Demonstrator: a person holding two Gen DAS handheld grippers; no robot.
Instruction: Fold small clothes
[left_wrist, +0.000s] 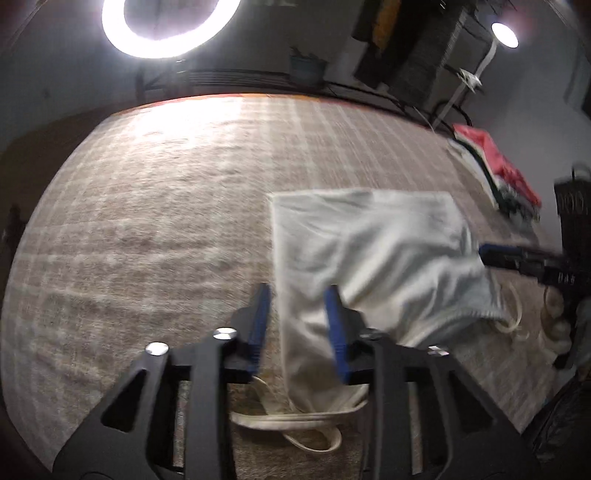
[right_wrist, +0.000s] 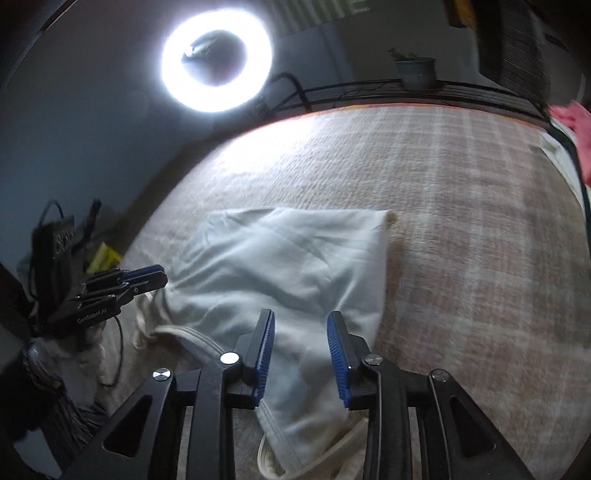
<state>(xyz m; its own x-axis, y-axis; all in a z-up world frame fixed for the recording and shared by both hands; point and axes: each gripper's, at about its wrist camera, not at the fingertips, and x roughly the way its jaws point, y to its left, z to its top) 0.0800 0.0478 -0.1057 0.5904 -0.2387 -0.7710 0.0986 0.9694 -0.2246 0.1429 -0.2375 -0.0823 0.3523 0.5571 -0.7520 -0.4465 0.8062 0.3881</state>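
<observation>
A small white garment (left_wrist: 373, 254) lies partly folded on the beige plaid cover (left_wrist: 155, 206), its straps trailing at the near edge. My left gripper (left_wrist: 297, 295) is open, its blue pads on either side of the garment's near left edge, holding nothing. In the right wrist view the same garment (right_wrist: 280, 266) lies ahead, and my right gripper (right_wrist: 301, 321) is open above its near corner. The left gripper (right_wrist: 147, 278) shows at the garment's left side there. The right gripper (left_wrist: 491, 254) shows at the garment's right edge in the left wrist view.
A red and green folded cloth (left_wrist: 498, 170) lies at the far right of the cover. A ring light (right_wrist: 216, 62) glares beyond the far edge. A potted plant (right_wrist: 413, 72) stands on a rail behind. Dark gear and a yellow item (right_wrist: 105, 256) sit off the left side.
</observation>
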